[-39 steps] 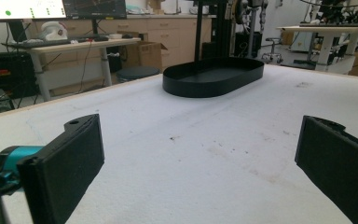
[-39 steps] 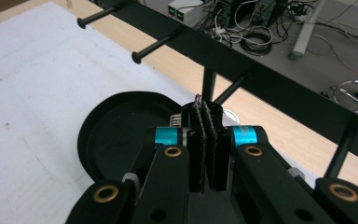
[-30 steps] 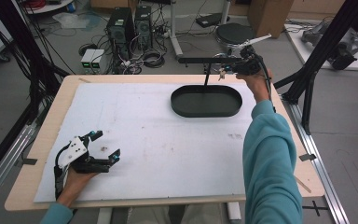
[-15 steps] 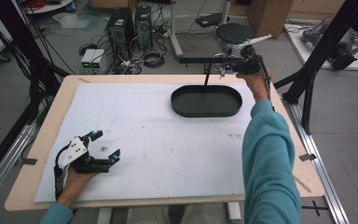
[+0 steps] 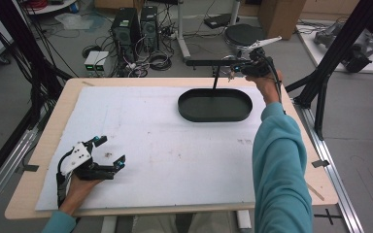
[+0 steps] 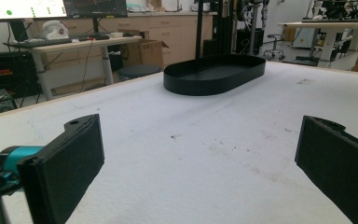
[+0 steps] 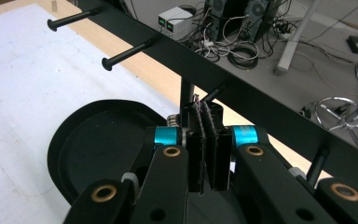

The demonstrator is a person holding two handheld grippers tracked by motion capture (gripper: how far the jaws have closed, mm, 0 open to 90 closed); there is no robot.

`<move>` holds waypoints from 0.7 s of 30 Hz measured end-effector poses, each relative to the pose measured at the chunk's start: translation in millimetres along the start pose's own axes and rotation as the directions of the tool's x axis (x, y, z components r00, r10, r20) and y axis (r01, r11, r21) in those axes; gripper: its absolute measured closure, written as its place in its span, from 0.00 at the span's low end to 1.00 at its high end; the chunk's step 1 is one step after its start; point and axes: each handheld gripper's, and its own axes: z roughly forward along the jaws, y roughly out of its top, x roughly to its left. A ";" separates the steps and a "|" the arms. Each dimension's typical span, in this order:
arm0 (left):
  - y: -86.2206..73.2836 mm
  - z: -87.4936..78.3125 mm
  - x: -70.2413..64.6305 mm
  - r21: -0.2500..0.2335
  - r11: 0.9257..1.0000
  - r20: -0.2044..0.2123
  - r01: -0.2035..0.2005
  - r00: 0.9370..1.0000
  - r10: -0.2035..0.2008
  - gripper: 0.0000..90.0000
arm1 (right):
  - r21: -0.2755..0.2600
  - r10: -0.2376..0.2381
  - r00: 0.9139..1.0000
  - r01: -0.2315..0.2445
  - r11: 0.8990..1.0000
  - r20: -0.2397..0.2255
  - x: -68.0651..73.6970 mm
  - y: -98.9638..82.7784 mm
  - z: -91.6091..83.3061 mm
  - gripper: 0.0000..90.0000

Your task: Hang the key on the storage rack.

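Black rack [image 7: 242, 88] (right gripper [image 7: 208, 140] closed)

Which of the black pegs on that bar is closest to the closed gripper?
The peg just past the right gripper, beside the stand's upright post. The other pegs stick out farther along the bar.

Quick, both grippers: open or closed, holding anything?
Left gripper: open, empty.
Right gripper: closed near a peg of the black rack; any hold cannot be told.

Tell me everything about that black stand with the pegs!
The stand looks like black metal: an oval tray base with a low rim, a thin upright post, and a long crossbar with pegs sticking out sideways. It sits at the table's far side on the white mat. The right gripper, shut, is at one peg.
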 end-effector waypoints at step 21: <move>0.0 -0.2 1.9 -0.001 1.000 -0.011 0.024 1.000 -0.024 0.02 | -0.053 0.060 0.998 -0.060 0.997 -0.013 21.6 2.9 -20.5 0.21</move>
